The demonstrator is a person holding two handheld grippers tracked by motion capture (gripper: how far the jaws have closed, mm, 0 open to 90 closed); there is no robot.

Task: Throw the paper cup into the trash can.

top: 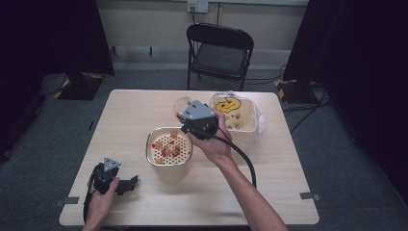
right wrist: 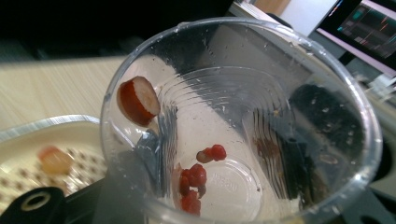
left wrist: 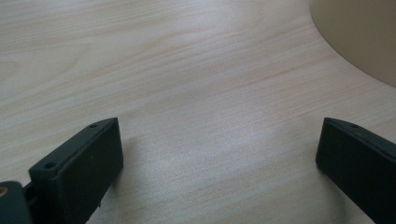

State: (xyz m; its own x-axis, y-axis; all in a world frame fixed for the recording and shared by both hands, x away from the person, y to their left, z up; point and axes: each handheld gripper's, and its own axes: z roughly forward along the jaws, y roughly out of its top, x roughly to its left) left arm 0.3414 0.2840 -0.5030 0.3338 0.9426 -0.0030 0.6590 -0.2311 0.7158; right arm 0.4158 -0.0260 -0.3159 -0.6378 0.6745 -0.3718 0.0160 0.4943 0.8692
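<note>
My right gripper (top: 190,115) is shut on a clear plastic cup (top: 183,104), tipped on its side above a metal-rimmed bowl with a perforated strainer insert (top: 155,156). In the right gripper view the cup (right wrist: 299,60) faces me mouth-first. A red-skinned fruit slice (right wrist: 138,101) sticks to its wall and small red bits (right wrist: 196,177) cling near its bottom. Several fruit pieces (top: 168,147) lie in the strainer. My left gripper (top: 127,185) rests on the table at the front left, open, with bare wood between its jaws in the left gripper view (left wrist: 217,135).
A white tub (top: 248,126) lined with a plastic bag holds a banana peel (top: 226,104) and scraps, just right of the strainer bowl. A black folding chair (top: 219,50) stands behind the table (top: 120,120). The bowl's side (left wrist: 364,37) lies ahead-right of the left jaws.
</note>
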